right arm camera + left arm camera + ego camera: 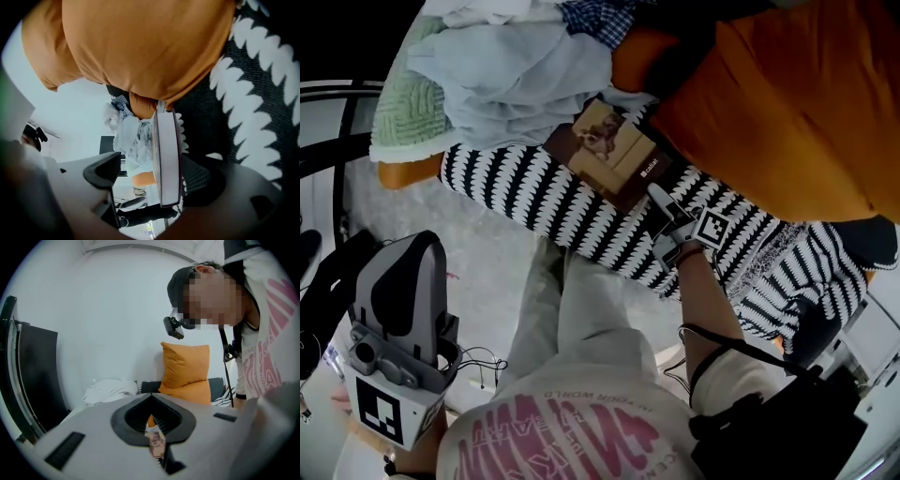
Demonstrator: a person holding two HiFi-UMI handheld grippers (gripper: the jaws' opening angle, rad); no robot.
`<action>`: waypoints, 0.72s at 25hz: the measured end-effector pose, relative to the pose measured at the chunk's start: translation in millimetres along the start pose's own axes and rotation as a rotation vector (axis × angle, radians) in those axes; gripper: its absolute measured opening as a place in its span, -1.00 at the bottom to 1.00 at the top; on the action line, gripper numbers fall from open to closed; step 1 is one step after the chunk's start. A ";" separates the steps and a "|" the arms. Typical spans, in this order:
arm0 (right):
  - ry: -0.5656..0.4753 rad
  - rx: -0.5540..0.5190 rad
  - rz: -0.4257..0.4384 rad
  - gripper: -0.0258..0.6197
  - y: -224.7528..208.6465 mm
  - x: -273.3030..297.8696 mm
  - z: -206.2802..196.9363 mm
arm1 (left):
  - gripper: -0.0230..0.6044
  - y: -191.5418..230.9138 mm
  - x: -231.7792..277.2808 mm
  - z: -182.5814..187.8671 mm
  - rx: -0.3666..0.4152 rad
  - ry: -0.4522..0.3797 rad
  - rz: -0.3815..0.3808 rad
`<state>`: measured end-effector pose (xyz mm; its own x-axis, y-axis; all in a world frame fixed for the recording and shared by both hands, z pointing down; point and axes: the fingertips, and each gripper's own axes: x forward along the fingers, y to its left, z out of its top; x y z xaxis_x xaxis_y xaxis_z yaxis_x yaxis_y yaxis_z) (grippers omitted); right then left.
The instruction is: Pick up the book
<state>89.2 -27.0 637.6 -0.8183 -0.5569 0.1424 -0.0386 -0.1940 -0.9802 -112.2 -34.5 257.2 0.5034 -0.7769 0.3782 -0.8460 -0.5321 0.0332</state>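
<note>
The left gripper (pixel 412 248) is held nearest, low at the person's left side and well apart from the bed. Its jaws are seen pressed together in the left gripper view, with only a thin slit between them and nothing gripped. The right gripper (pixel 664 220) is extended forward to the near corner of the book (pixel 614 150). In the right gripper view its jaws are spread, and the book's page edge is seen between them. One jaw is set close against the book, while the other is kept clear of it by a visible gap, so no clamping is shown. The book is laid flat, cover up, on a black-and-white patterned blanket (pixel 516 187). Just beyond the book an orange pillow (pixel 787 103) is placed on the right. Pale crumpled clothes (pixel 516 75) are heaped on the left, beside a green textured cloth (pixel 408 117).
</note>
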 end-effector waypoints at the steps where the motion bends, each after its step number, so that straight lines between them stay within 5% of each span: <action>1: 0.014 -0.014 -0.006 0.38 0.6 7.9 1.6 | -0.91 0.5 0.2 -0.9 0.003 0.005 0.004; 5: 0.044 -0.019 -0.028 0.37 2.4 24.6 11.1 | -0.91 6.3 -2.3 -2.5 0.014 0.014 0.025; 9: -0.028 0.079 0.118 -0.12 12.5 32.3 24.0 | -0.91 15.8 -8.5 -8.2 0.005 0.019 0.072; 11: -0.038 0.074 0.150 -0.12 13.4 49.2 25.9 | -0.91 19.6 -10.5 -10.2 0.005 0.018 0.089; 15: 0.094 -0.075 -0.026 0.17 11.0 82.0 11.9 | -0.91 20.7 -11.4 -3.5 -0.018 0.016 0.090; 17: 0.117 -0.056 -0.050 0.01 18.0 84.1 9.4 | -0.91 20.7 -13.5 0.0 -0.025 0.023 0.085; 18: 0.111 -0.044 -0.055 -0.30 19.7 84.1 9.9 | -0.91 22.2 -15.2 1.0 -0.025 0.026 0.086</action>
<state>25.4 -85.6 631.6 -0.8727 -0.4528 0.1829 -0.1086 -0.1851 -0.9767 -138.5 -34.9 251.2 0.4243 -0.8103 0.4041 -0.8902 -0.4550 0.0224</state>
